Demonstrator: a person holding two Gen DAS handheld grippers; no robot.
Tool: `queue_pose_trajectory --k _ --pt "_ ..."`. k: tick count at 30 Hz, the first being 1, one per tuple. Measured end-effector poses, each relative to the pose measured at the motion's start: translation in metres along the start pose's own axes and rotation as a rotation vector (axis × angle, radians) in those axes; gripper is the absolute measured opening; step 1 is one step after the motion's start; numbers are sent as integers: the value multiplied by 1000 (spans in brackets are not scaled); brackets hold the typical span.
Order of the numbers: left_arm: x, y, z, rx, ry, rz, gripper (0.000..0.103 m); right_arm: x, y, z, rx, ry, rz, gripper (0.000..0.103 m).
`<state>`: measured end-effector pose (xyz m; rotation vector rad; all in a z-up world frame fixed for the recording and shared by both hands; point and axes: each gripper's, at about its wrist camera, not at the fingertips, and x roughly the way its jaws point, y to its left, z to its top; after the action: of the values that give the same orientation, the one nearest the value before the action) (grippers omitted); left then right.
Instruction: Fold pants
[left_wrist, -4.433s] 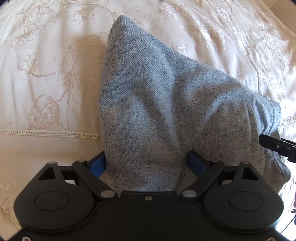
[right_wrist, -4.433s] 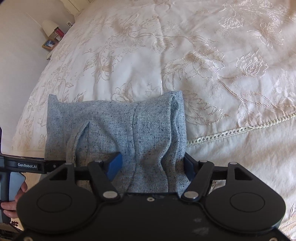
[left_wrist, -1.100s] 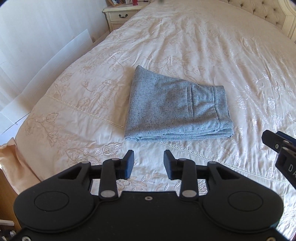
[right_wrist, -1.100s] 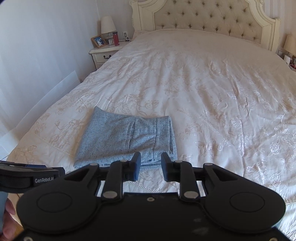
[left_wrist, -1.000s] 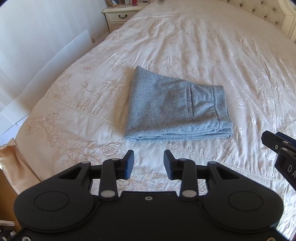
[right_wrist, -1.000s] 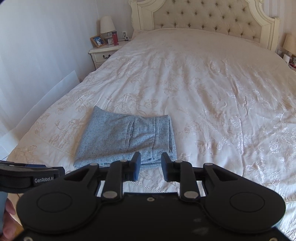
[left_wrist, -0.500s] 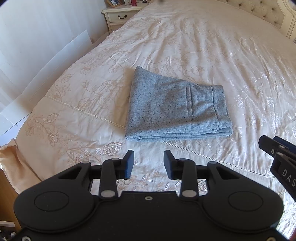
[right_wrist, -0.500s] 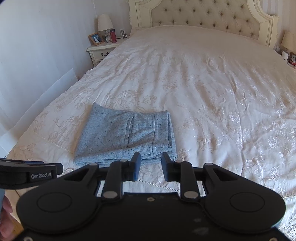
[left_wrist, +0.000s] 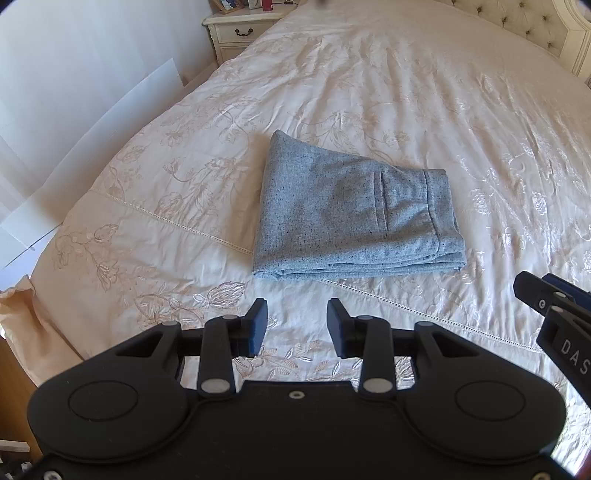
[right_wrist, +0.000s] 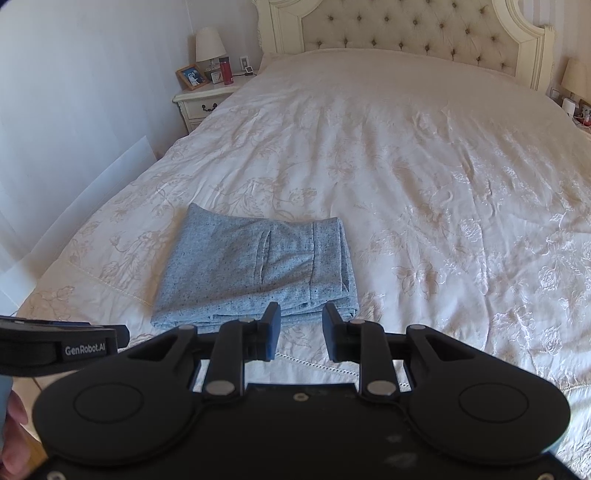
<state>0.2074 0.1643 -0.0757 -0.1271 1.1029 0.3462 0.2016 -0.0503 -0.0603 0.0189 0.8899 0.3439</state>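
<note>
The grey flecked pants lie folded in a flat stack near the foot of the cream bed; they also show in the right wrist view. My left gripper is open and empty, held back from the pants' near edge. My right gripper is open and empty, just short of the stack's near right corner. The right gripper's tip shows at the right edge of the left wrist view. The left gripper's body shows at the left of the right wrist view.
The cream embroidered bedspread spreads far beyond the pants. A tufted headboard stands at the far end. A white nightstand with lamp, photo frame and red bottle stands at the far left. White boards lean along the left wall.
Since 4.4 s ago both grippers have let go of the pants and drawn back. Over the last second both views shift only slightly; the pants lie still.
</note>
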Motion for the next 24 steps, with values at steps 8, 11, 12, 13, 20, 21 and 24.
queue_pose_trajectory --k 8,11,12,13,20,21,24 --pt "1 -1 2 1 2 0 46 1 1 0 -6 2 1 27" --pt "2 -1 2 3 6 0 46 2 2 0 -9 5 3 27" --pt "3 -1 2 4 7 0 46 2 2 0 -9 5 3 27" --pt "3 -1 2 5 8 1 46 2 2 0 -9 7 3 27" --pt "5 -1 3 2 11 5 51 4 3 0 -9 13 5 27" --pt "5 0 3 2 8 8 55 4 3 0 -10 15 6 27" --pt "6 -1 3 5 4 16 55 6 4 0 -10 18 4 27"
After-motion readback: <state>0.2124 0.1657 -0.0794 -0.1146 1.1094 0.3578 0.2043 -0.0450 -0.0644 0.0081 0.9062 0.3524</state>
